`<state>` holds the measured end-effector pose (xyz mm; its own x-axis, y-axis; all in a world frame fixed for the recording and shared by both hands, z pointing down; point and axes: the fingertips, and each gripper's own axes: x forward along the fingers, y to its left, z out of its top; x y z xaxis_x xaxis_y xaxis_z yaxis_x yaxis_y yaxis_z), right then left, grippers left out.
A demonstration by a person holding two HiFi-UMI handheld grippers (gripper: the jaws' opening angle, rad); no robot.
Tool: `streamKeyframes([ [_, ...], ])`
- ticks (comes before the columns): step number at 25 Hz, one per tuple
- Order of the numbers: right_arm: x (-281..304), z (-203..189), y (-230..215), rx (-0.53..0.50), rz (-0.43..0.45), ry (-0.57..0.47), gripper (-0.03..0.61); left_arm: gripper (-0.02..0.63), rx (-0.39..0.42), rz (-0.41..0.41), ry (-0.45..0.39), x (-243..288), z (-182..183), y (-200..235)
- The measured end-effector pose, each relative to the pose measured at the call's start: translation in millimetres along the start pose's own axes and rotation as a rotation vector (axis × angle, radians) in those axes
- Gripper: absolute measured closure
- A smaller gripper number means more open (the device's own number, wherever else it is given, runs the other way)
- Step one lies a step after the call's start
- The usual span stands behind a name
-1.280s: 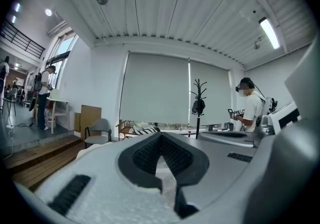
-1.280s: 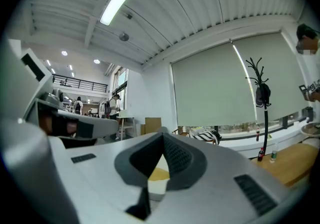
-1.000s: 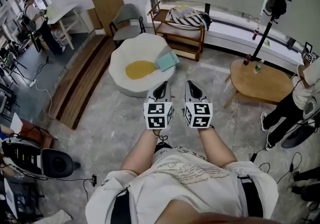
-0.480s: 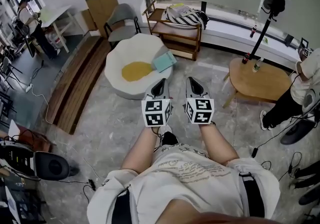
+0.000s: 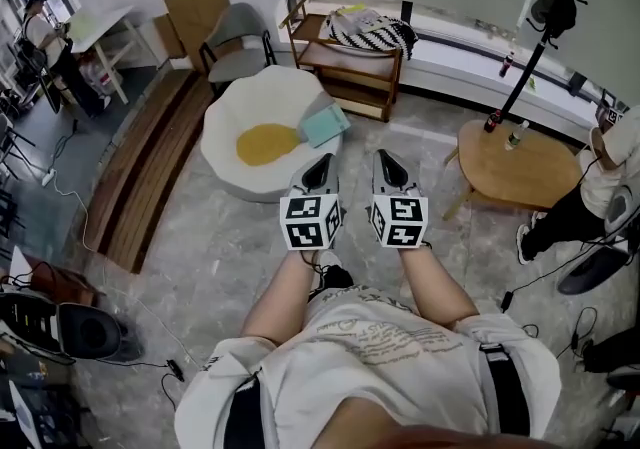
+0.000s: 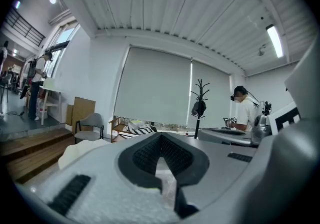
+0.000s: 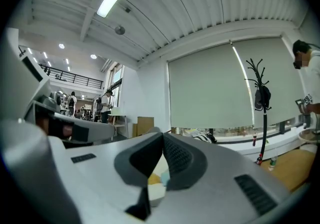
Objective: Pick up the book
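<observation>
Book (image 5: 323, 124), a teal one, lies flat near the far right edge of a white round seat (image 5: 262, 95), just beside its yellow middle (image 5: 264, 144). From the head view, both claws are held out level side by side over the floor, the left claw (image 5: 318, 175) and the right claw (image 5: 388, 173), short of the seat and touching nothing. In the left gripper view the pads meet at their tips with nothing between them, and the seat shows low at the left, so this claw points past the book. In the right gripper view the jaws are likewise closed and empty, with a sliver of teal and yellow showing through the gap below the tips. To my eye the approach is only partly done. I'd come closer, open one claw wide before reaching, lower it to the book's overhanging edge and take that edge squarely, since a thin flat book may slide on the soft seat.
</observation>
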<state>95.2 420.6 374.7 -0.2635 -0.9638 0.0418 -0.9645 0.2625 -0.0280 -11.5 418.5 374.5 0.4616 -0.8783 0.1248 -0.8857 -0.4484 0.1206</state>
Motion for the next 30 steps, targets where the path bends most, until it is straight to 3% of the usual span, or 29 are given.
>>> streamKeyframes([
  [6, 16, -14, -6, -0.002, 0.014, 0.036, 0.551, 0.595, -0.029, 0.007, 0.028, 18, -15, 5],
  [10, 31, -27, -15, 0.002, 0.019, 0.057, 0.551, 0.595, 0.006, 0.017, 0.044, 38, -22, 9],
  [15, 74, -18, -21, 0.005, 0.020, 0.062, 0.551, 0.595, 0.031, 0.017, 0.053, 70, -4, 31],
  [30, 214, 8, -26, -0.004, 0.000, 0.048, 0.551, 0.595, 0.002, -0.016, 0.054, 181, 33, 121],
])
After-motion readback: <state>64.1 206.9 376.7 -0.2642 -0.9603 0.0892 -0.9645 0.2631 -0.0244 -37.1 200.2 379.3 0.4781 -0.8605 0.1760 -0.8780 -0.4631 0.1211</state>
